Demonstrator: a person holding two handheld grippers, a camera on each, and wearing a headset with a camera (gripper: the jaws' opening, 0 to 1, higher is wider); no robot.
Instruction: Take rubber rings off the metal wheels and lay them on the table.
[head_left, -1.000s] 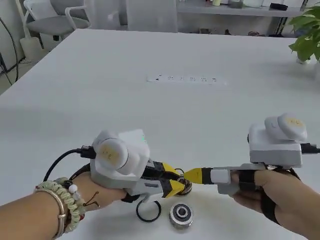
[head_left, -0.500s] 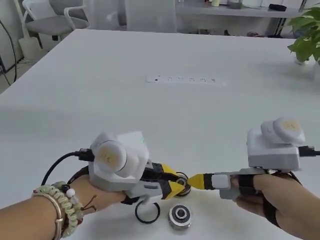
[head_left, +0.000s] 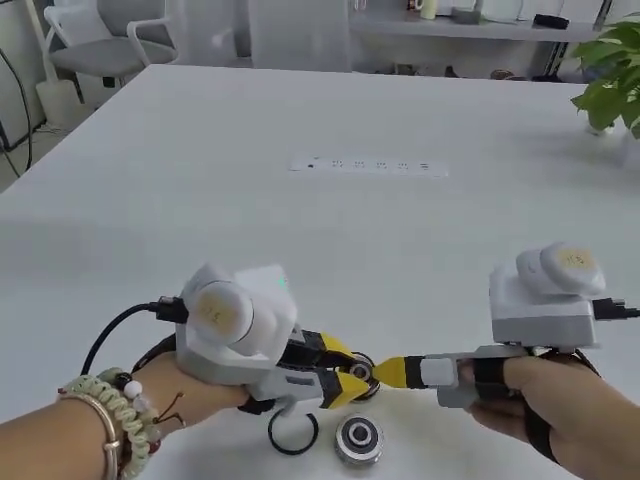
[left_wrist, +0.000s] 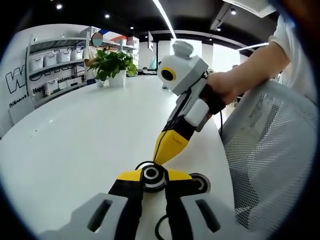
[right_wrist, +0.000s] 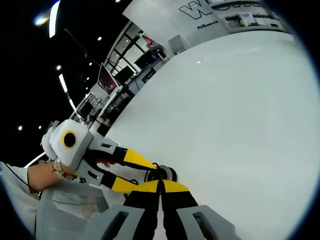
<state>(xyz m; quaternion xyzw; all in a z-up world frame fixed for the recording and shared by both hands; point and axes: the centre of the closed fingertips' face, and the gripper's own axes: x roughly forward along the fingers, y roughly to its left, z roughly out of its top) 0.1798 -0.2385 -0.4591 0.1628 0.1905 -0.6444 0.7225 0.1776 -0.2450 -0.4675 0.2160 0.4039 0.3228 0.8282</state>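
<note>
In the head view my left gripper (head_left: 356, 376) is shut on a small metal wheel (head_left: 365, 368), held just above the white table (head_left: 300, 230). My right gripper (head_left: 381, 372) comes in from the right, its yellow jaws shut on the thin black rubber ring at that wheel's rim. The left gripper view has the held wheel (left_wrist: 153, 176) between the yellow jaws, the right gripper (left_wrist: 163, 158) touching its far edge. The right gripper view shows the same wheel (right_wrist: 164, 173) just past its own tips. A loose rubber ring (head_left: 293, 432) and a bare wheel (head_left: 358, 440) lie on the table below.
A white power strip (head_left: 368, 165) lies mid-table. A green plant (head_left: 610, 80) stands at the far right and office chairs (head_left: 100, 45) at the far left. The near table edge lies close behind the loose ring and the bare wheel.
The head camera has tilted slightly. Both grippers stay joined at the wheel, and the right hand has sunk a little towards the table.
</note>
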